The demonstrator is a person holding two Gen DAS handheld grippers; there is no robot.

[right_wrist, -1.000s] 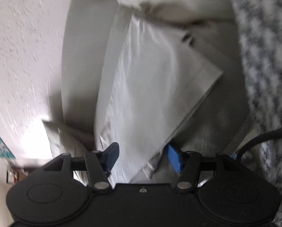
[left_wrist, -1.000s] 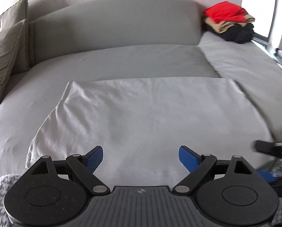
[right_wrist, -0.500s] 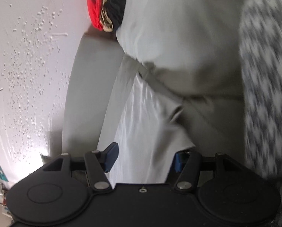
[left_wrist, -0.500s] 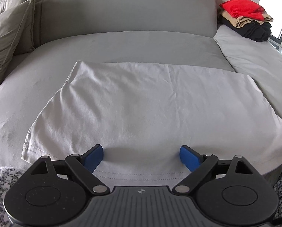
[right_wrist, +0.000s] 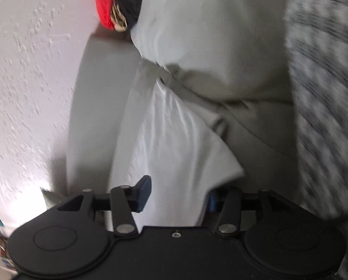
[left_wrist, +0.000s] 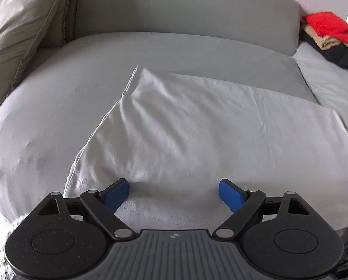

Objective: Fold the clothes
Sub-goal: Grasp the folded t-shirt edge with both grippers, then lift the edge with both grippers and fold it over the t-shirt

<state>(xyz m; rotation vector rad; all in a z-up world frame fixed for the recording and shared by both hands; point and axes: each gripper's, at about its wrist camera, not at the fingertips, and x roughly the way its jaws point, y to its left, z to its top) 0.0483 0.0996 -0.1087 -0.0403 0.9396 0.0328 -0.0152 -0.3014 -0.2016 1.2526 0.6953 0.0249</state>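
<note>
A white garment (left_wrist: 209,128) lies flat on the grey sofa seat (left_wrist: 57,116), its stitched hem toward me. My left gripper (left_wrist: 174,192) hovers just above the hem near the garment's near left corner; its jaws are wide and closing slightly, with nothing pinched. In the right wrist view the picture is rolled sideways. There the garment's (right_wrist: 174,144) near corner runs down between the jaws of my right gripper (right_wrist: 177,196). These jaws are closing, and the cloth hides part of one blue pad (right_wrist: 212,200). The other pad (right_wrist: 144,193) stands apart from the fabric.
A pile of red, tan and black clothes (left_wrist: 325,32) sits at the sofa's far right corner, also in the right wrist view as the clothes pile (right_wrist: 113,7). Grey cushions (left_wrist: 22,35) lean at the far left. A black-and-white patterned textile (right_wrist: 325,93) lies by the sofa's front.
My left gripper slid left along the hem toward the garment's left corner and came lower. The right wrist view swung toward the clothes pile, and the right jaws narrowed around the garment's corner.
</note>
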